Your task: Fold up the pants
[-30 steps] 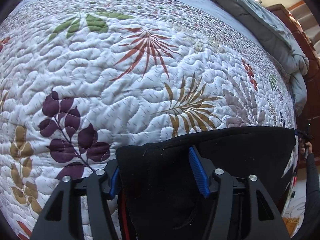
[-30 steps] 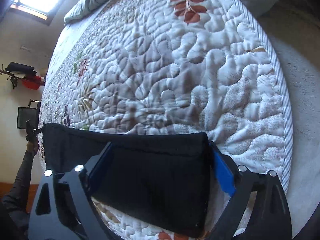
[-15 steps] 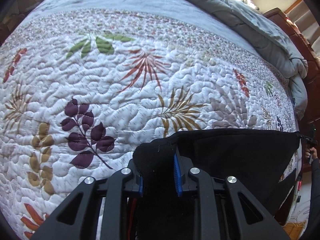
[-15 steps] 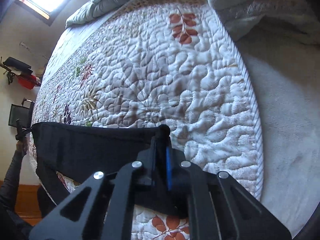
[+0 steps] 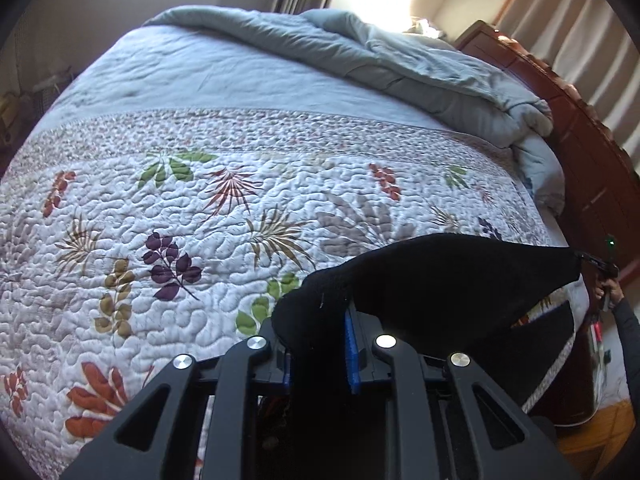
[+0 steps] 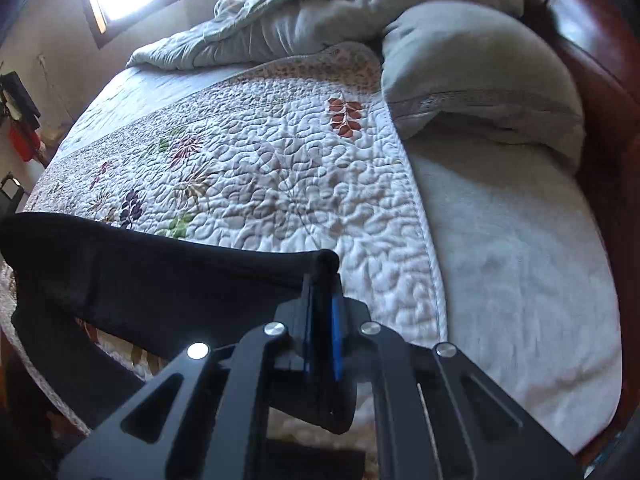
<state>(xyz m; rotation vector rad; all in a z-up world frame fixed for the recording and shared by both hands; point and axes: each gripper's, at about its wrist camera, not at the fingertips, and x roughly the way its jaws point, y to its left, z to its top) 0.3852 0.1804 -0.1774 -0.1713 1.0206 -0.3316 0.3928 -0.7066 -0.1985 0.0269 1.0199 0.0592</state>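
Left wrist view: left gripper [image 5: 318,344] is pinching one corner of the black pants [image 5: 432,280], blue-padded fingers [image 5: 352,354] pressed together on a bunched fold; a second earlier the same jaws were standing spread around flat cloth. Since then the pants have been rising off the floral quilt [image 5: 200,208], the top edge now sagging in a curve toward the far corner, where the other gripper is showing small at frame right. Right wrist view: right gripper [image 6: 322,312] is likewise clamping the opposite corner of the pants [image 6: 140,276], jaws nearly touching where earlier they were wide apart. Cloth is hanging between both grips over the near edge of the bed, lower part draping below the quilt's [image 6: 280,168] border. Quilt is lying flat ahead of both grippers. Grey duvet [image 5: 380,56] is bunching along the far side; a pillow [image 6: 480,76] is sitting at the wooden headboard [image 5: 592,152], beside the quilt's stitched edge.
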